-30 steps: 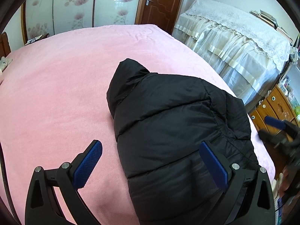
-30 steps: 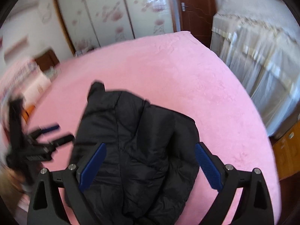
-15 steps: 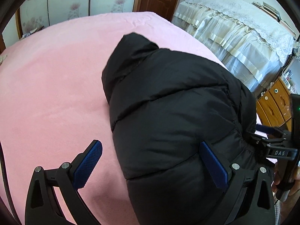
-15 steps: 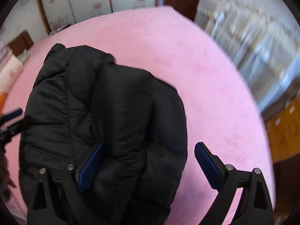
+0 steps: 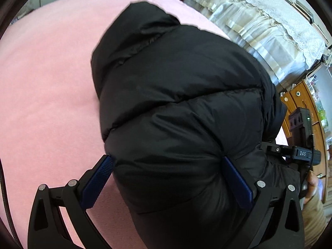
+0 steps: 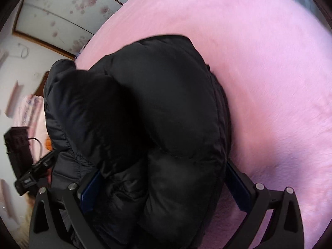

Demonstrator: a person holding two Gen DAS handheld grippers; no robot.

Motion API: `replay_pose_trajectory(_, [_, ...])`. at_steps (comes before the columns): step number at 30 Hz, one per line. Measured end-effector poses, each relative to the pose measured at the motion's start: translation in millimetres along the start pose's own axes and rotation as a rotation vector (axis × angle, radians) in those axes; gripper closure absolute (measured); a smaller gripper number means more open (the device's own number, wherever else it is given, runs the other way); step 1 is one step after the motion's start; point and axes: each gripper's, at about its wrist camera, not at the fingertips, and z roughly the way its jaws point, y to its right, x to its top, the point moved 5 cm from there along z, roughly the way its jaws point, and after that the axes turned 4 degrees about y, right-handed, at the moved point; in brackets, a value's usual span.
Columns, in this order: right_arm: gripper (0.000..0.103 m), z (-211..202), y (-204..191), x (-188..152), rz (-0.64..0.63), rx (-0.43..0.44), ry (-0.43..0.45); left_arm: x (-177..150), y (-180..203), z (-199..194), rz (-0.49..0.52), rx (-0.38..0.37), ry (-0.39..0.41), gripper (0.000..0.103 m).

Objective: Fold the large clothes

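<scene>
A black puffer jacket (image 5: 176, 108) lies bunched on the pink bed (image 5: 47, 78). My left gripper (image 5: 166, 178) is open, its blue-padded fingers (image 5: 97, 182) spread wide, and the jacket's near edge bulges between them. My right gripper (image 6: 164, 188) is also open and pushed around the jacket (image 6: 166, 112) from the other side, its left pad (image 6: 91, 188) half buried in the fabric. The right gripper also shows at the right edge of the left wrist view (image 5: 298, 153), against the jacket. The left gripper shows at the left edge of the right wrist view (image 6: 35, 172).
A second bed with a white lace cover (image 5: 269, 22) stands beyond the pink bed. A wooden drawer cabinet (image 5: 300, 101) is at the right. A floral wardrobe (image 6: 62, 12) lines the far wall.
Both grippers have moved forward and down onto the jacket. It now fills both views and sits between each pair of open fingers. The jaws kept the same width.
</scene>
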Motion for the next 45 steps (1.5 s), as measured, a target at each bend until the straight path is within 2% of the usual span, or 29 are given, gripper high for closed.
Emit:
replay_pose_trajectory(7, [0.0, 17.0, 16.7, 0.6, 0.082, 0.133, -0.053, -4.9, -13.1, 19.7, -0.078, -0.062, -0.077, 0.0])
replay_pose_trajectory(12, [0.0, 26.0, 18.9, 2.8, 0.088, 0.207, -0.097, -8.8, -17.8, 26.4, -0.076, -0.076, -0.11, 0.0])
replay_pose_trajectory(16, [0.0, 29.9, 17.7, 4.4, 0.073, 0.229, -0.093, -8.4, -15.5, 31.6, -0.06, -0.081, -0.118, 0.0])
replay_pose_trajectory(19, [0.009, 30.1, 15.6, 6.8, 0.059, 0.254, -0.071, -8.7, -10.6, 35.6, -0.017, -0.047, -0.115, 0.0])
replay_pose_trajectory(21, [0.025, 26.0, 15.3, 6.0, 0.053, 0.281, -0.058, -8.4, -3.0, 33.4, 0.009, -0.024, -0.088, 0.01])
replay_pose_trajectory(23, [0.034, 19.6, 15.3, 6.4, 0.049, 0.294, -0.04, -8.5, 7.2, 27.4, 0.053, -0.011, -0.067, 0.035])
replay_pose_trajectory(26, [0.042, 10.3, 13.6, 5.9, 0.045, 0.286, -0.012, -7.9, 20.5, 13.6, 0.102, 0.016, -0.046, 0.057])
replay_pose_trajectory(27, [0.044, 7.2, 10.9, 4.2, 0.046, 0.283, -0.005, -7.2, 23.2, 7.1, 0.109, 0.027, -0.039, 0.059])
replay_pose_trajectory(28, [0.046, 3.0, 3.8, -4.2, 0.043, 0.283, 0.006, -7.8, 25.6, 1.7, 0.107, 0.031, -0.033, 0.062])
replay_pose_trajectory(31, [0.05, -13.1, -20.1, -25.3, 0.034, 0.286, 0.036, -8.7, 30.1, -19.1, 0.114, 0.041, -0.003, 0.063])
replay_pose_trajectory(36, [0.05, -30.9, -78.3, -28.5, -0.013, 0.305, 0.063, -7.5, 11.2, -81.4, 0.099, 0.049, 0.077, 0.063])
replay_pose_trajectory(39, [0.05, -32.5, -131.8, -25.9, -0.059, 0.332, 0.075, -4.9, -13.6, -134.0, 0.101, 0.076, 0.129, 0.063])
replay_pose_trajectory(42, [0.05, -27.5, -193.6, -14.0, -0.118, 0.36, 0.075, 0.0, -55.6, -192.6, 0.087, 0.134, 0.179, 0.063])
replay_pose_trajectory(45, [0.05, -3.3, -267.7, 0.9, -0.179, 0.392, 0.069, 8.2, -97.6, -235.3, 0.067, 0.192, 0.213, 0.062])
